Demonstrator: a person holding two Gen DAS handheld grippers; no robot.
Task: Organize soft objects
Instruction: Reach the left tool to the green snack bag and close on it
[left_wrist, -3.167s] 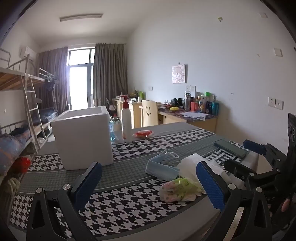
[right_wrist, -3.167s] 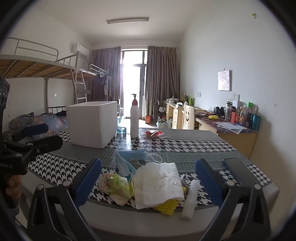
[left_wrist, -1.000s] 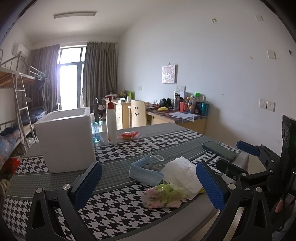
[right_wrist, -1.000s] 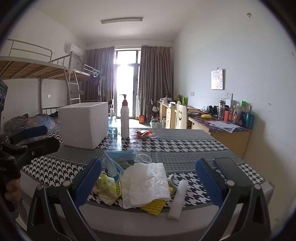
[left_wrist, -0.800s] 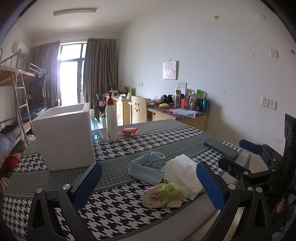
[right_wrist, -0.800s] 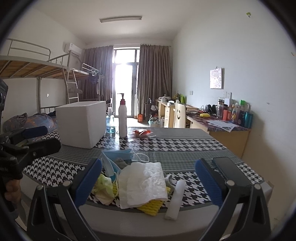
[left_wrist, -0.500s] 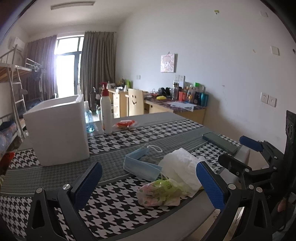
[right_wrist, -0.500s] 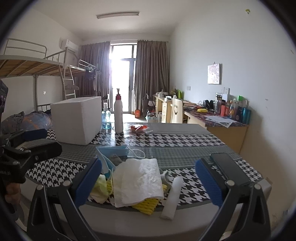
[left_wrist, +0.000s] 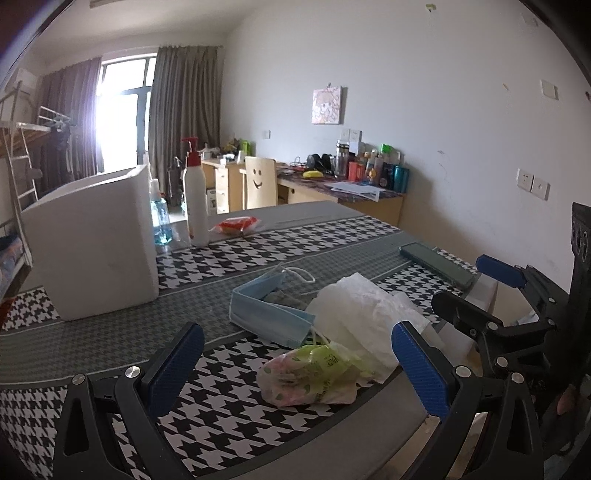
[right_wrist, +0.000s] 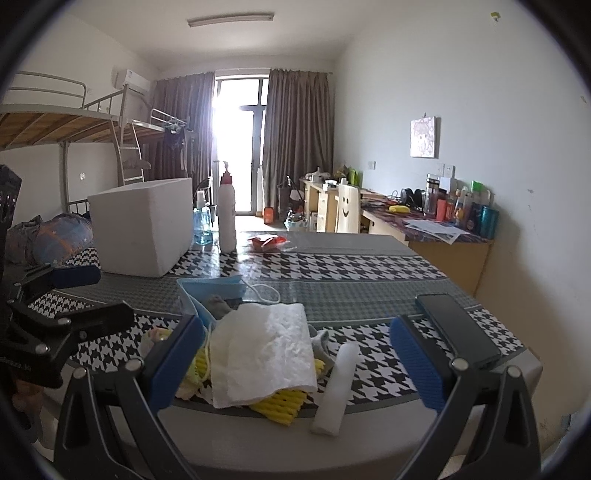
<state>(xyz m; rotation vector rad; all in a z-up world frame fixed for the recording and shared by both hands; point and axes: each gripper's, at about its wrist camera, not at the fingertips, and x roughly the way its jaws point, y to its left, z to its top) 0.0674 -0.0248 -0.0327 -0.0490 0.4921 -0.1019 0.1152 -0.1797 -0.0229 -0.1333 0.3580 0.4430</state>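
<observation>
A heap of soft things lies near the table's front edge: a blue face mask (left_wrist: 271, 314) (right_wrist: 210, 291), a crumpled white tissue (left_wrist: 364, 314) (right_wrist: 264, 350), a green and pink plastic bag (left_wrist: 310, 376), a yellow sponge (right_wrist: 279, 404) and a white foam roll (right_wrist: 338, 382). A white foam box (left_wrist: 92, 240) (right_wrist: 142, 225) stands at the back left. My left gripper (left_wrist: 299, 369) is open just short of the bag. My right gripper (right_wrist: 295, 363) is open, its fingers either side of the tissue and roll, touching nothing.
A dark phone (left_wrist: 436, 264) (right_wrist: 456, 326) lies at the table's right edge. A pump bottle (left_wrist: 195, 199), a small blue bottle (left_wrist: 160, 219) and a red packet (left_wrist: 238, 225) stand behind the box. A cluttered desk (right_wrist: 436, 225) and a bunk bed (right_wrist: 55, 118) flank the table.
Both grippers have moved closer to the heap and a little lower; the soft things now sit nearer between the fingers. Nothing on the table has moved.
</observation>
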